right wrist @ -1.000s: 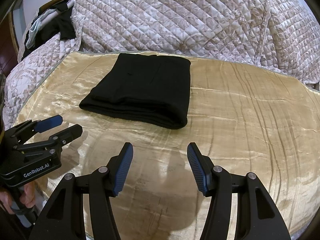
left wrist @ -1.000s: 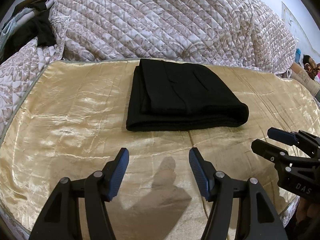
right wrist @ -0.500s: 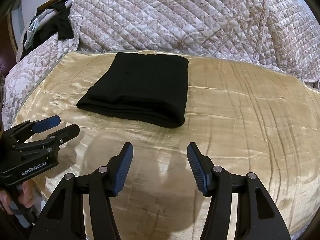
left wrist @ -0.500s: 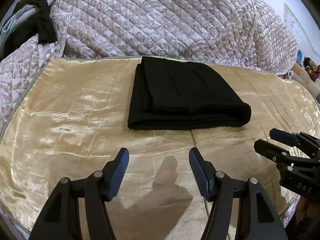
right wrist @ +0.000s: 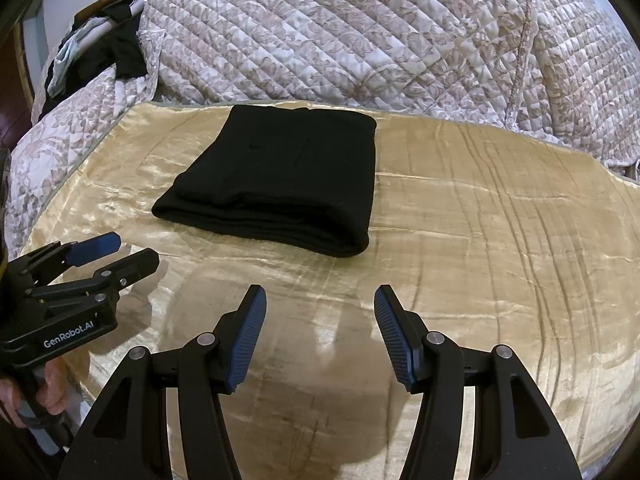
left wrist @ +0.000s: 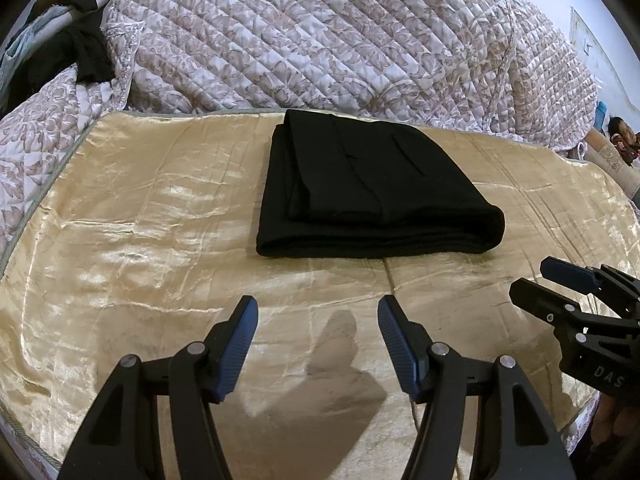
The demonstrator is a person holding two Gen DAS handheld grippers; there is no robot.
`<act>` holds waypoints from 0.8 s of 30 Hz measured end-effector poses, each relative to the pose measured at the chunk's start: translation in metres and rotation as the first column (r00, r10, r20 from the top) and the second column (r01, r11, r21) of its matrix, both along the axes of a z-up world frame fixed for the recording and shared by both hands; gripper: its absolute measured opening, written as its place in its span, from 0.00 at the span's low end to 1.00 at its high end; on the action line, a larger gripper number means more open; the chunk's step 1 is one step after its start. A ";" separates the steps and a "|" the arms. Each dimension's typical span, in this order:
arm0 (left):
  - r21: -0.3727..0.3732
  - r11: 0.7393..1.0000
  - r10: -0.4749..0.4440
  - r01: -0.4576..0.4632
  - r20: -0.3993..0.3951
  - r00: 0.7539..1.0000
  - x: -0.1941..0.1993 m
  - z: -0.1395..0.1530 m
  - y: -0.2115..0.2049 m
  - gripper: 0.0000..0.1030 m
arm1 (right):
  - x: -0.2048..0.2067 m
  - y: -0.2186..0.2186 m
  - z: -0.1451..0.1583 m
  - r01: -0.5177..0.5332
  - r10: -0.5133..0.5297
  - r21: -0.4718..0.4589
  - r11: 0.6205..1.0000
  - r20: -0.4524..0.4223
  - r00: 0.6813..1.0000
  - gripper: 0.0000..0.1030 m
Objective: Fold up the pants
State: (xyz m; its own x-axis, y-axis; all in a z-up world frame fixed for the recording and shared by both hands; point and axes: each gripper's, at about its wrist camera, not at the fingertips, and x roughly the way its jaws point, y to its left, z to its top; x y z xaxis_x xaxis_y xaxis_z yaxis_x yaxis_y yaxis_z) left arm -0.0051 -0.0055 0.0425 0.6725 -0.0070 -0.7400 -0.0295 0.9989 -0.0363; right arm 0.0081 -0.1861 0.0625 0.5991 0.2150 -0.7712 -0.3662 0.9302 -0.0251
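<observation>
Black pants [left wrist: 376,196] [right wrist: 280,176] lie folded into a thick rectangle on the gold satin cloth [left wrist: 140,232] [right wrist: 500,240], toward its far side. My left gripper [left wrist: 316,316] hovers open over the cloth, short of the pants' near edge, nothing between its blue pads. My right gripper [right wrist: 320,304] also stands open and empty, in front of the pants' right corner. Each gripper shows in the other's view: the right gripper [left wrist: 548,280] at the right edge, the left gripper [right wrist: 124,250] at the left edge, held by a hand [right wrist: 48,384].
A quilted floral bedspread [left wrist: 320,40] [right wrist: 380,40] is bunched up behind the cloth. Dark and pale clothes [left wrist: 72,52] [right wrist: 104,56] lie at the far left. The cloth's near edge [left wrist: 24,436] drops off close to the grippers.
The view has shifted very slightly; the pants appear a touch lower and nearer in the left wrist view. Both grippers stay open and the pants lie unmoved.
</observation>
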 end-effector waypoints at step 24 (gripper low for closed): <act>0.004 1.000 -0.008 0.008 -0.003 1.000 0.000 -0.002 0.000 0.63 | -0.001 0.001 -0.001 -0.004 0.004 0.005 1.000 -0.005 1.000 0.55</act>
